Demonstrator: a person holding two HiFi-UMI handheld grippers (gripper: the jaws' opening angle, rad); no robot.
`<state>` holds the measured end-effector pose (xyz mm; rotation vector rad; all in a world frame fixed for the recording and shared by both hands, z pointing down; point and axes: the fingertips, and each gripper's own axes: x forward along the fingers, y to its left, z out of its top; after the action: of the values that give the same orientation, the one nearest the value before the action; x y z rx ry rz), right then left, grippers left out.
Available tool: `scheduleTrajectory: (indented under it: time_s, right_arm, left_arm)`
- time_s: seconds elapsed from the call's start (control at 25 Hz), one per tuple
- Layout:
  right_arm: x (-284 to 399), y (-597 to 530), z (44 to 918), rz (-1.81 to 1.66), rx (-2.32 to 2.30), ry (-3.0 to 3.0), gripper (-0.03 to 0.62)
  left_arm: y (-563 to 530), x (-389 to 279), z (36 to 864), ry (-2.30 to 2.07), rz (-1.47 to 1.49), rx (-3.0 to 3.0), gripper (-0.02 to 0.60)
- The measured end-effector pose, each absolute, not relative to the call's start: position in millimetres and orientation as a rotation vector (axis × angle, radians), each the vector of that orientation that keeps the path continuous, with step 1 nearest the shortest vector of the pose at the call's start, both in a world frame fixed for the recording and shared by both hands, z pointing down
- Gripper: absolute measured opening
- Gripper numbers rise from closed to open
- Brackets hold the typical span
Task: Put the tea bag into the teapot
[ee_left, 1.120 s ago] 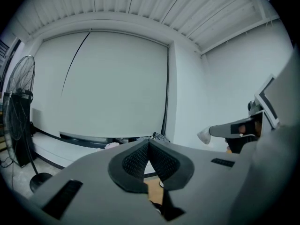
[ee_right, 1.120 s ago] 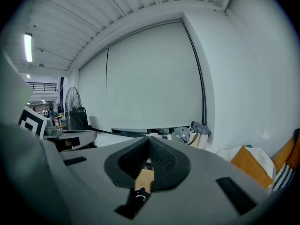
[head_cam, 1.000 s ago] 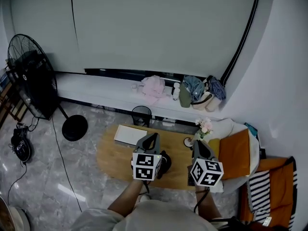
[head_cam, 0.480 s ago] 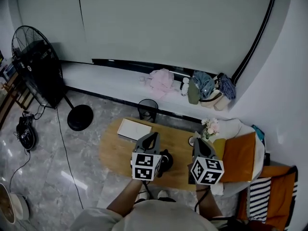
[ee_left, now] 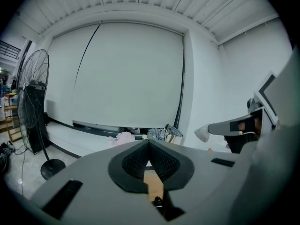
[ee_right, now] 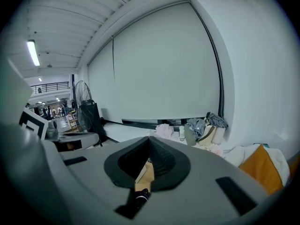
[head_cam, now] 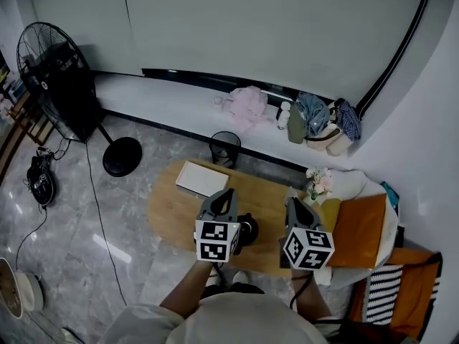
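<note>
The black teapot (head_cam: 248, 231) stands on the oval wooden table (head_cam: 172, 221), between my two grippers. My left gripper (head_cam: 228, 192) hangs just left of it, jaws closed together with nothing in them. To the right of the pot is my right gripper (head_cam: 290, 201), also shut and empty. In the left gripper view the jaws (ee_left: 149, 143) meet at the tip, and below them show wood and a dark thing (ee_left: 158, 201). In the right gripper view the jaws (ee_right: 150, 139) meet the same way. I see no tea bag in any view.
A white flat box (head_cam: 203, 179) lies at the table's far left, a small flower vase (head_cam: 318, 183) at its far right. Beyond stand a black bin (head_cam: 224, 149), a floor fan (head_cam: 61, 77), and to the right an orange cushion (head_cam: 362, 229).
Both grippers have sunk a little toward the table, still shut. The head view has swung, so the room has slid down and right in the picture.
</note>
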<state>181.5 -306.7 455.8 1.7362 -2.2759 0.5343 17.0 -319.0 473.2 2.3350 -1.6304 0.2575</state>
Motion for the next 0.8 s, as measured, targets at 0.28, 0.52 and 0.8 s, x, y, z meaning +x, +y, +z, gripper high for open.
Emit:
scheduleTrajectory:
  time_s: [0.28,0.52,0.8]
  right_arm:
    - [177,-303,489,0.625,1.68,-2.242,0.034]
    - [170,-286,534,0.733,1.614,-2.186,0.034]
    - [172,-262,585,0.814,1.554,-2.127,0.034]
  left_arm:
    - [-309,17,511,-1.602,0.341,2.275,0.005]
    - [-290,14,553,-1.564,0.41,2.198,0.006]
    - [-260,15,608,-1.527,0.482,2.107,0.005]
